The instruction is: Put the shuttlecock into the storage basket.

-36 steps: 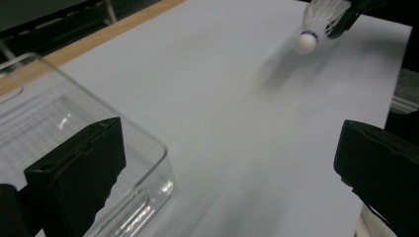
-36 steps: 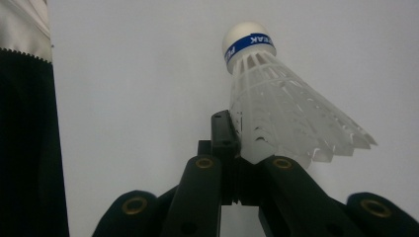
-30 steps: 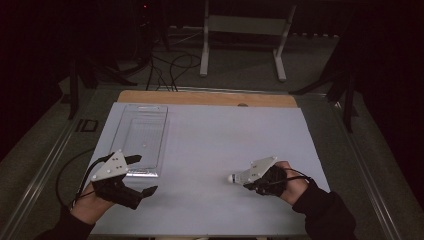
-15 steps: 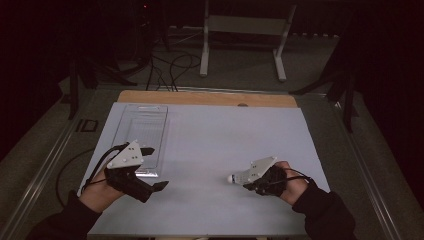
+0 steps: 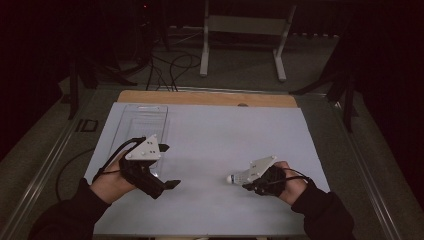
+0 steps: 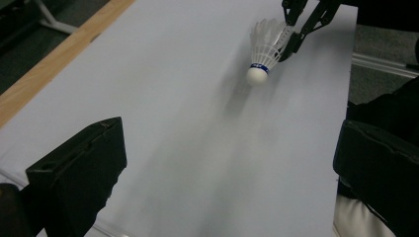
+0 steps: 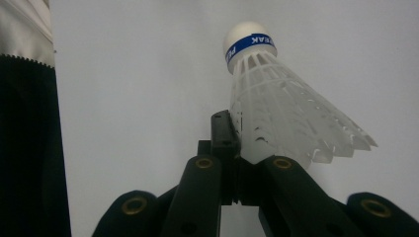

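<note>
the shuttlecock (image 7: 276,98) carries a blue band under its white cork tip, with white letters that read "eak" at the visible end (the start is cut off). the right gripper (image 7: 237,143) has its jaws pressed together on the rim of the shuttlecock's white skirt, low over the white table cover (image 5: 210,135), cork pointing toward the left gripper (image 5: 165,167). that one is tilted over the near end of a clear plastic tray (image 5: 142,122), jaws spread wide with nothing between them.

High view: overhead, facing forward across the white surface (image 5: 210,145). Gripper views: low, close, along black jaws. All share the white feathered shuttlecock (image 6: 267,49) with its blue band.
</note>
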`<state>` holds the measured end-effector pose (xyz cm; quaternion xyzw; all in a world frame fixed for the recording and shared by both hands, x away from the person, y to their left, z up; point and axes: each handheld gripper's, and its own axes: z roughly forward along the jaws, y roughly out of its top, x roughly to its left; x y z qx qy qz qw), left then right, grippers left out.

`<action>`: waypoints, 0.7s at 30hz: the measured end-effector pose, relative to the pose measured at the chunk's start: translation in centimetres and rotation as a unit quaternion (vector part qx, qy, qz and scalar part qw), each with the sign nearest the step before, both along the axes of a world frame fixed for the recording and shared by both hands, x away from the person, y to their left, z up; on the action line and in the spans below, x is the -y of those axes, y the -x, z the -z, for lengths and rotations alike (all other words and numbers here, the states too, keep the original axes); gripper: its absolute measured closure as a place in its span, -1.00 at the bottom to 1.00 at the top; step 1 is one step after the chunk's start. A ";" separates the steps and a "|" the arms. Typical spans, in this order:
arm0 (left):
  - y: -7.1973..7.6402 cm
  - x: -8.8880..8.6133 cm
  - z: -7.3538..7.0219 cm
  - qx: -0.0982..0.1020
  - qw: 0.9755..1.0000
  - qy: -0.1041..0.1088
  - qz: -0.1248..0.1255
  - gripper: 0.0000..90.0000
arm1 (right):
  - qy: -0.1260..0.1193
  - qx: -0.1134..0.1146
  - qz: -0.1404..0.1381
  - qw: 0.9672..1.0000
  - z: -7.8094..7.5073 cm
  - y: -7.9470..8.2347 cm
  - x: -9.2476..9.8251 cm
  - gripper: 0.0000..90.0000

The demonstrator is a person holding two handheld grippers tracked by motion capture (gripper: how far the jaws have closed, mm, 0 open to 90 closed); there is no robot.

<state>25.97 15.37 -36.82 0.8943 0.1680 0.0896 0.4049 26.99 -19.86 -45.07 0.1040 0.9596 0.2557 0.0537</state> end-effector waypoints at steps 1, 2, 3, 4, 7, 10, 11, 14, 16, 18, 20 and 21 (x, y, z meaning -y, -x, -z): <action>0.0 0.1 -0.1 0.000 1.000 -0.003 0.001 -0.98 | -0.002 0.000 0.000 1.000 0.0 0.0 0.0 0.98; -0.2 0.3 -0.2 -0.002 1.000 -0.006 0.004 -0.98 | -0.002 0.001 0.000 1.000 0.0 0.0 0.0 0.98; -0.2 0.4 -0.2 -0.003 1.000 -0.007 0.005 -0.98 | -0.002 0.000 0.000 1.000 0.0 0.0 0.0 0.98; -0.3 0.7 -0.3 -0.004 1.000 -0.011 0.008 -0.98 | -0.003 -0.001 0.000 1.000 0.0 0.0 0.0 0.98; -0.6 1.2 -0.3 -0.007 1.000 -0.020 0.012 -0.99 | -0.003 -0.002 0.000 1.000 0.1 0.0 -0.1 0.98; -0.8 1.9 -0.4 -0.013 0.999 -0.027 0.019 -0.99 | -0.002 -0.004 -0.002 1.000 0.2 0.0 -0.2 0.98; -0.8 2.1 -0.4 -0.011 0.999 -0.032 0.022 -0.99 | -0.003 -0.004 -0.002 1.000 0.2 0.0 -0.2 0.98; -1.0 2.9 -0.5 -0.015 0.999 -0.041 0.026 -0.99 | -0.002 -0.003 -0.001 1.000 0.2 0.0 -0.3 0.98; -1.1 3.4 -0.4 -0.018 0.998 -0.045 0.028 -0.99 | -0.002 -0.003 -0.001 1.000 0.3 0.0 -0.3 0.98; -1.1 3.7 -0.4 -0.019 0.998 -0.050 0.033 -1.00 | -0.001 -0.004 -0.002 1.000 0.3 0.0 -0.3 0.98; -1.2 4.1 -0.4 -0.022 0.998 -0.053 0.035 -1.00 | -0.002 -0.005 -0.002 1.000 0.3 0.0 -0.3 0.98; -1.2 4.3 -0.4 -0.022 0.998 -0.056 0.036 -1.00 | -0.001 -0.005 -0.001 1.000 0.3 0.0 -0.3 0.98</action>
